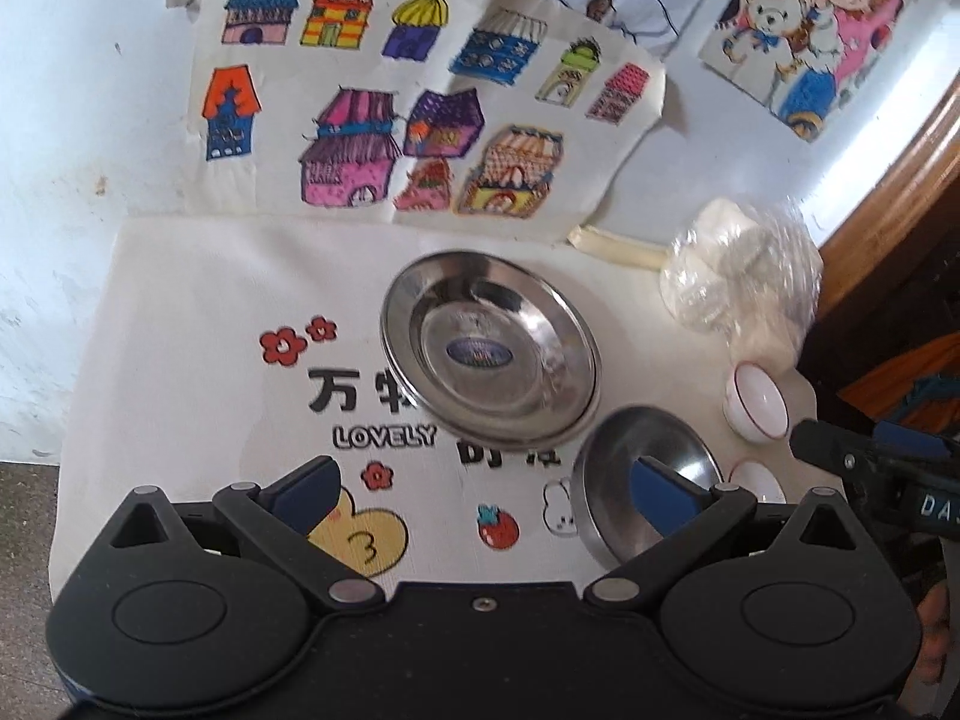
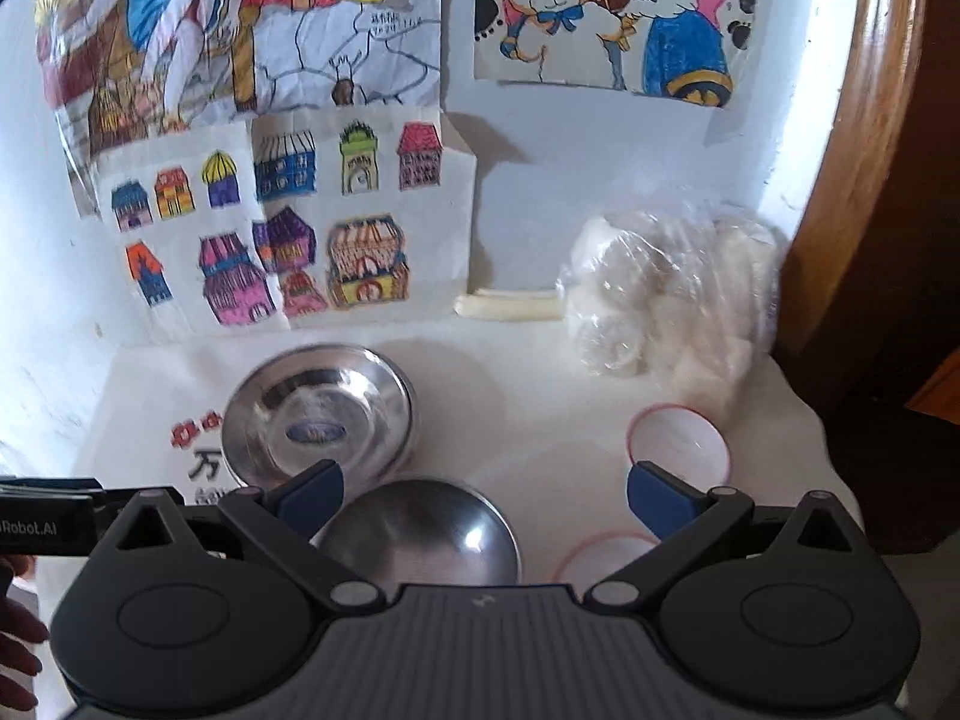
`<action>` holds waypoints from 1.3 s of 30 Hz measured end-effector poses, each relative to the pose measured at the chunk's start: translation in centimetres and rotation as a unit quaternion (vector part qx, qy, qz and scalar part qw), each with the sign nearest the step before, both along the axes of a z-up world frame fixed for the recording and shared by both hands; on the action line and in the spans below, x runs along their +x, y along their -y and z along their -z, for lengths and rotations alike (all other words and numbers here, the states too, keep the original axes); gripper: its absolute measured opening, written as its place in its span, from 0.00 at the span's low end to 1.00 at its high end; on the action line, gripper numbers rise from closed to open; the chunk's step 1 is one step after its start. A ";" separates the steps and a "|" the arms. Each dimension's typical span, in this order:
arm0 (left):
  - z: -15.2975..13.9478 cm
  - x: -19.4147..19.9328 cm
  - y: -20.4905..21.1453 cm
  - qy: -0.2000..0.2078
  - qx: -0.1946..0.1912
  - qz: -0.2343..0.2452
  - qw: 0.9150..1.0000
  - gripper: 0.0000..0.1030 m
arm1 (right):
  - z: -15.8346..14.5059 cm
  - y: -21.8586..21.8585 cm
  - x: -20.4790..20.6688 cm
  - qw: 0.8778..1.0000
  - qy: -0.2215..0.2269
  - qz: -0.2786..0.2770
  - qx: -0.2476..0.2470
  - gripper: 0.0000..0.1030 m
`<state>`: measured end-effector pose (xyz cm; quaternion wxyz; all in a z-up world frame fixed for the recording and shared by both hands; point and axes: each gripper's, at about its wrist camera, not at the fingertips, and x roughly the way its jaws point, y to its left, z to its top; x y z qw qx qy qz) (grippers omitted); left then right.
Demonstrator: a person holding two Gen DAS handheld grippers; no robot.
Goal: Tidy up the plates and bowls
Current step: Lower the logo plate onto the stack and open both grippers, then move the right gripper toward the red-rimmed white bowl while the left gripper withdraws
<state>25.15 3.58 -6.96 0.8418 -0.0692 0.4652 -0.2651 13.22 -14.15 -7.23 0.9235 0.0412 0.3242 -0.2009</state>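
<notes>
Only in the left wrist view is the cloth's [image 1: 180, 360] printing seen whole: red flowers, black lettering, a strawberry. Only in the right wrist view is the rear white cup's [image 2: 678, 444] red-rimmed mouth seen round. The shiny steel plate [image 1: 489, 348] lies on the cloth, the steel bowl [image 1: 645, 495] just beside it. Both the left gripper [image 1: 480, 489] and right gripper [image 2: 483, 489] are spread wide, nothing gripped.

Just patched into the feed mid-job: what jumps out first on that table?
The shiny steel plate in the middle of the printed white cloth, with a steel bowl just in front of it. Two red-rimmed white bowls stand to the right, and bright children's drawings cover the wall behind.
</notes>
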 end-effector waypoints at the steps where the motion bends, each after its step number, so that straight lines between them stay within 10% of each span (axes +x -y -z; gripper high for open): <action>1: 0.1 -0.1 0.0 -0.001 -0.001 0.003 1.000 0.99 | 0.1 -0.1 -0.3 1.000 -0.006 0.005 -0.002 1.00; 10: 0.3 -0.7 1.1 -0.002 0.028 -0.005 1.000 0.99 | 2.4 0.3 -1.6 0.997 -0.072 0.028 0.014 1.00; 39: 2.3 -3.5 10.8 -0.057 0.113 -0.163 0.979 0.99 | 5.7 11.2 4.1 0.977 -0.134 -0.163 0.014 1.00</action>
